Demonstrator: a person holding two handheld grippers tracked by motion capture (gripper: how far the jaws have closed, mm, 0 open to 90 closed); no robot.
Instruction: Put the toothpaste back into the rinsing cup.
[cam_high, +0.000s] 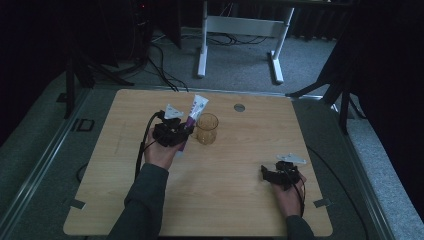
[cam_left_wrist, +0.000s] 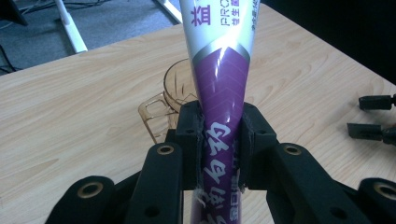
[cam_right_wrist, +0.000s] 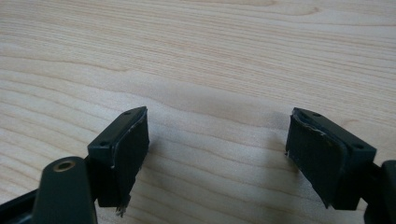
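Note:
A purple and white tube (cam_left_wrist: 220, 74) with printed lettering stands gripped between the pads of my left gripper (cam_left_wrist: 219, 144), which is shut on its purple lower part. In the high view that tube (cam_high: 196, 111) tilts up and away from the left gripper (cam_high: 184, 131), just left of an amber glass cup (cam_high: 207, 128). The cup (cam_left_wrist: 169, 95) sits right behind the tube in the left gripper view. My right gripper (cam_right_wrist: 217, 149) rests low over bare wood with its jaws wide apart and nothing between them; it lies near the table's front right (cam_high: 266, 173).
The wooden table (cam_high: 225, 200) has a round grey grommet (cam_high: 239, 107) near its far edge. A white desk frame (cam_high: 240, 30) and cables stand on the carpet beyond. The right gripper's jaw tips (cam_left_wrist: 376, 116) show at the right edge of the left gripper view.

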